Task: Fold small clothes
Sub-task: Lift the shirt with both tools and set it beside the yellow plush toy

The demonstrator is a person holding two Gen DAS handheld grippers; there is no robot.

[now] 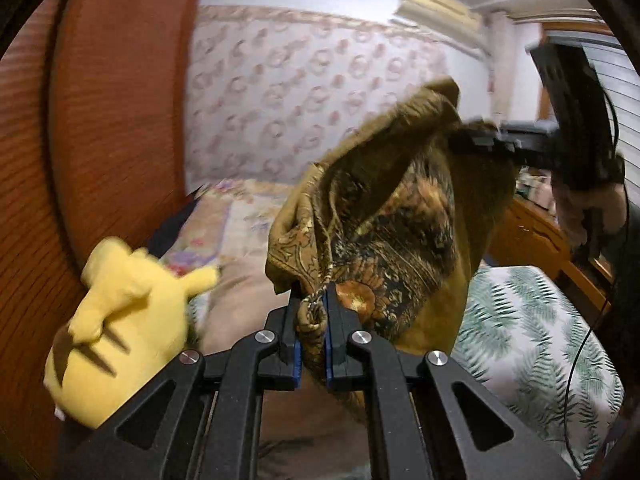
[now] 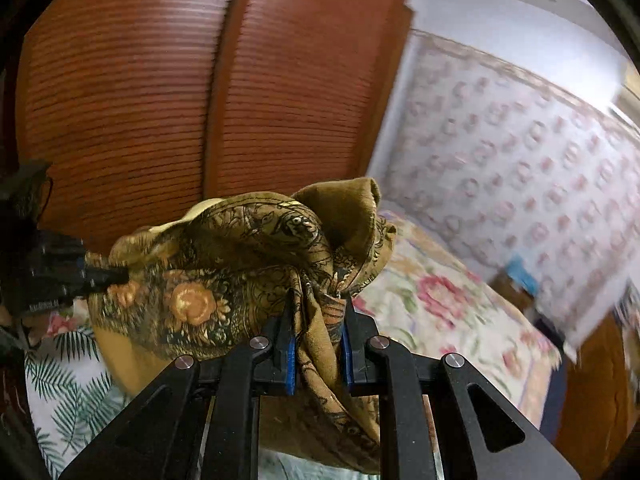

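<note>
The brown patterned scarf (image 1: pixel 384 216) hangs in the air above the bed (image 1: pixel 532 320), stretched from 6 to 2 o'clock. The left gripper (image 1: pixel 311 320) is clamped on its fringed corner, the right gripper (image 2: pixel 318 332) on another bunch.

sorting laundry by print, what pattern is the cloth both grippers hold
Olive-brown scarf with black paisley and orange flowers, clearest in the right wrist view.

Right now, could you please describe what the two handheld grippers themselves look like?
Both the left gripper and right gripper are matte black, with angular linkage bars carrying cut-out slots and round silver pivot screws. Blue pads line the fingers' inner faces. Seen from the left wrist, the right unit has a boxy black body with thin black cables.
</note>
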